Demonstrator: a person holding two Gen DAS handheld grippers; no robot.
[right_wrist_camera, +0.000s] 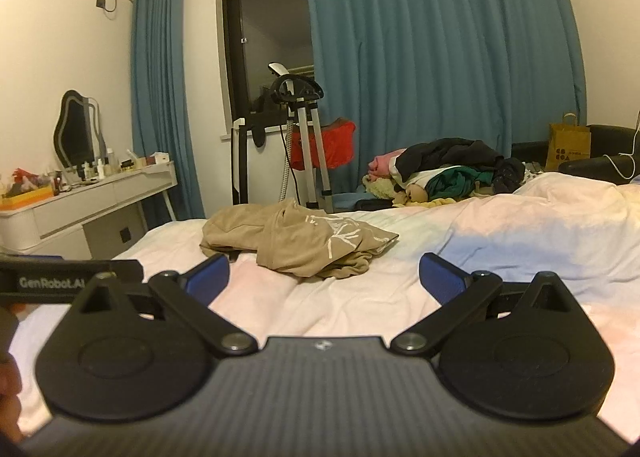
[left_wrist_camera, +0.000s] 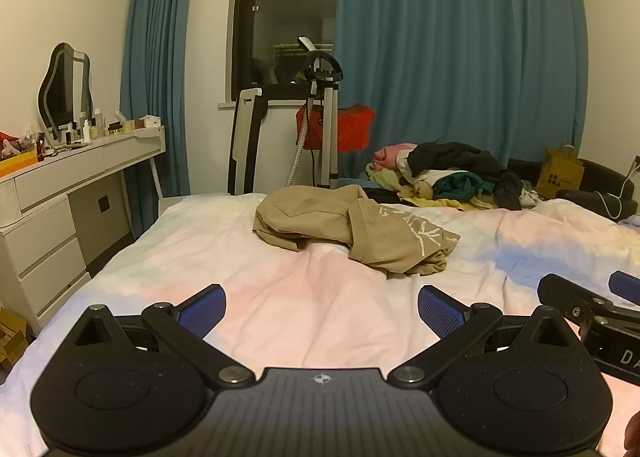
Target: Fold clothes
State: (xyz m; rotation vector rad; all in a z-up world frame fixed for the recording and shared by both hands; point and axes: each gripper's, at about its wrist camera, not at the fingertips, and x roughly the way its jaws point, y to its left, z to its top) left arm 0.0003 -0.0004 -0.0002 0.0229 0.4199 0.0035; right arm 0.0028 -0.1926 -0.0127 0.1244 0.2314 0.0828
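A crumpled tan garment (left_wrist_camera: 352, 227) with a white print lies in a heap on the bed (left_wrist_camera: 280, 297), ahead of both grippers; it also shows in the right wrist view (right_wrist_camera: 296, 241). My left gripper (left_wrist_camera: 322, 309) is open and empty, low over the sheet, short of the garment. My right gripper (right_wrist_camera: 324, 277) is open and empty, also short of the garment. The right gripper's fingers (left_wrist_camera: 560, 289) show at the right edge of the left wrist view.
A pile of mixed clothes (left_wrist_camera: 448, 173) lies at the bed's far side, also in the right wrist view (right_wrist_camera: 448, 169). A white dresser (left_wrist_camera: 60, 185) with a mirror stands left. A garment steamer stand (left_wrist_camera: 324, 117) and blue curtains (left_wrist_camera: 460, 37) are behind.
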